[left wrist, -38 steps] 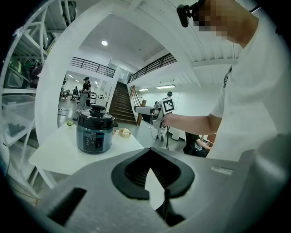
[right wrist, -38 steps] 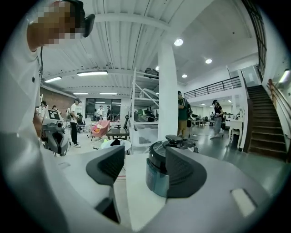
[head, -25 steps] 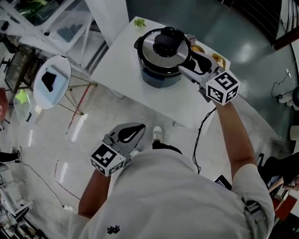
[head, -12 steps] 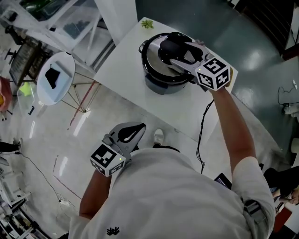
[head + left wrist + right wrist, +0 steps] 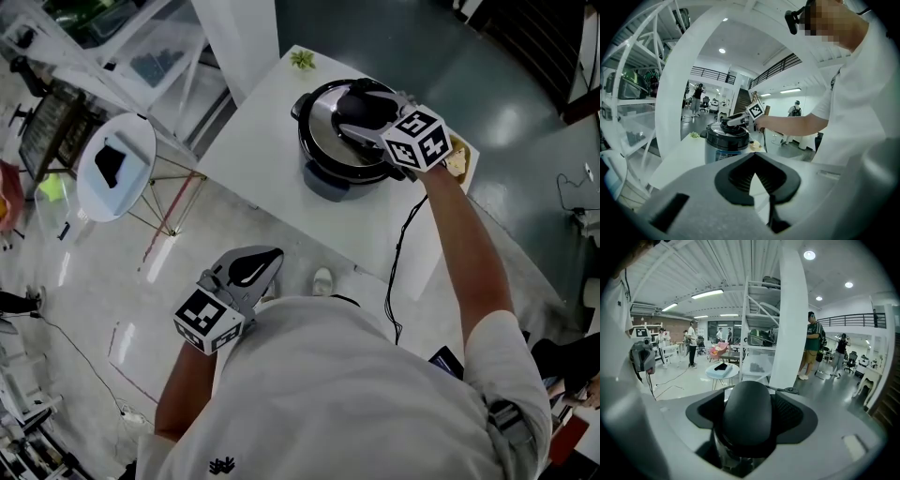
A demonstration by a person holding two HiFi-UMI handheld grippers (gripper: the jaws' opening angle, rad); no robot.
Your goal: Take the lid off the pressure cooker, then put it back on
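Note:
The pressure cooker (image 5: 330, 176) stands on a white table (image 5: 267, 127), with its steel lid (image 5: 322, 133) on and a black handle (image 5: 364, 105) on top. My right gripper (image 5: 354, 112) reaches over the lid from the right. Its jaws stand wide on either side of the handle (image 5: 747, 420), which fills the space between them, and the pads do not visibly press on it. My left gripper (image 5: 277, 255) hangs low by my body, away from the table, shut on nothing. In the left gripper view the cooker (image 5: 726, 143) shows beyond the closed jaws (image 5: 754, 157).
A plate of food (image 5: 458, 161) lies right behind the cooker, and a small green plant (image 5: 302, 60) sits at the table's far corner. A cable (image 5: 398, 267) hangs off the near edge. A round side table (image 5: 114, 167) and shelving stand to the left.
My right gripper swung from the cooker's right side up over the lid and now straddles the black handle. The left gripper drifted slightly and stays shut.

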